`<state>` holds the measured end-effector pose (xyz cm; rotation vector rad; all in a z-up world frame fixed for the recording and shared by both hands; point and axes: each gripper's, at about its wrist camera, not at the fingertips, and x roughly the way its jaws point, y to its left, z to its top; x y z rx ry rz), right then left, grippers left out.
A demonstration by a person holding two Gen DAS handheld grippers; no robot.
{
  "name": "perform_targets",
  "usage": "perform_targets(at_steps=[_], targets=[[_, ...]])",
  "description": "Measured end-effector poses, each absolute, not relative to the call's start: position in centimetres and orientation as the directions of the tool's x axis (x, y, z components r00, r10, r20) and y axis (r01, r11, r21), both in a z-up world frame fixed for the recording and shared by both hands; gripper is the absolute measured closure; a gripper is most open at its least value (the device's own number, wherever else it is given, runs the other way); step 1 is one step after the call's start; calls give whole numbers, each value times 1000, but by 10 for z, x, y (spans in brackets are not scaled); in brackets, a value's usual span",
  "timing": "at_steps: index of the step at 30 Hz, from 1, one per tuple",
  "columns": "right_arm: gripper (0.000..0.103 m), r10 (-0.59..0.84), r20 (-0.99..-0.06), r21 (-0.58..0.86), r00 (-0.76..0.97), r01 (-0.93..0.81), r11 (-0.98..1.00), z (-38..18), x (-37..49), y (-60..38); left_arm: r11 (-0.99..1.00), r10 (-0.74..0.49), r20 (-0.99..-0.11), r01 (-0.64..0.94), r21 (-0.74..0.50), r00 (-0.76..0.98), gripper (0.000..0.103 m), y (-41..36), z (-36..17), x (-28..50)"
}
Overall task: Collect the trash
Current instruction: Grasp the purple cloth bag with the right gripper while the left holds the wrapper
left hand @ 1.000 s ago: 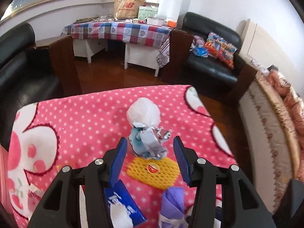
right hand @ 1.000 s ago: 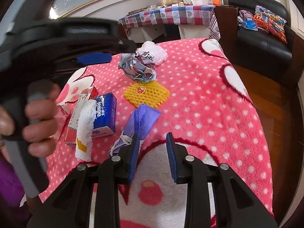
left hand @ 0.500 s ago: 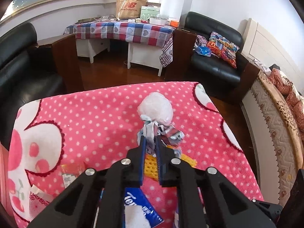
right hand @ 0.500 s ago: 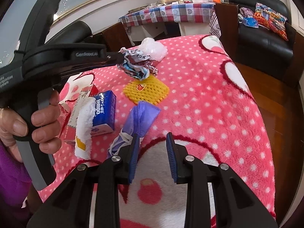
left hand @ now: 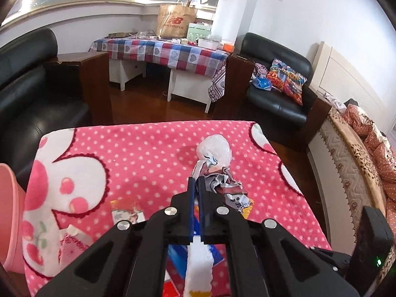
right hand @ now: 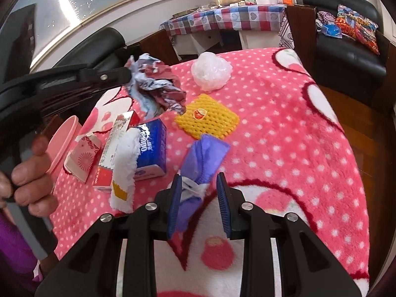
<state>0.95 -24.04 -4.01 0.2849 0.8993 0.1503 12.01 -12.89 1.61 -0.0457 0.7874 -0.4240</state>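
My left fingers are clamped on the crumpled silver-blue foil wrapper, lifted off the pink dotted blanket, with the pink plastic bin at eight o'clock, while my right fingers hang half-open around the purple cloth.

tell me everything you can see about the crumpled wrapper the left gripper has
The crumpled wrapper is a crushed wad of thin, shiny foil-like sheet, printed in silver, pale blue and dark red. The left gripper is shut on one edge of it, holding it lifted off the pink blanket; the rest hangs loose. It sits near the white plastic ball and the yellow foam net, touching neither as far as shows.
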Motion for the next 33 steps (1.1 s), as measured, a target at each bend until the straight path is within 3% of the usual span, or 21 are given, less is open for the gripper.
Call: perform_targets(at_steps=[6,7,8,12,26,33], targets=[[74,210,-748,272,630,2,962,-40,14,-235,919,-383,-670,336,-206,637,101,-111,21,107],[76,207,-747,268,632,0,964,-40,13,-235,920,-381,-669,333,-206,639,101,-107,21,105],[86,205,-745,261,635,-6,965,-40,12,-233,922,-378,-667,329,-206,642,101,-104,22,103],[94,193,-738,243,647,-11,970,-37,8,-230,926,-371,-660,314,-209,653,101,-92,26,96],[96,203,-631,226,749,-74,971,21,-10,-210,947,-322,-600,244,-210,733,101,-36,51,59],[96,286,-571,234,770,-181,955,52,4,-166,966,-248,-573,152,-211,781,101,11,65,39]])
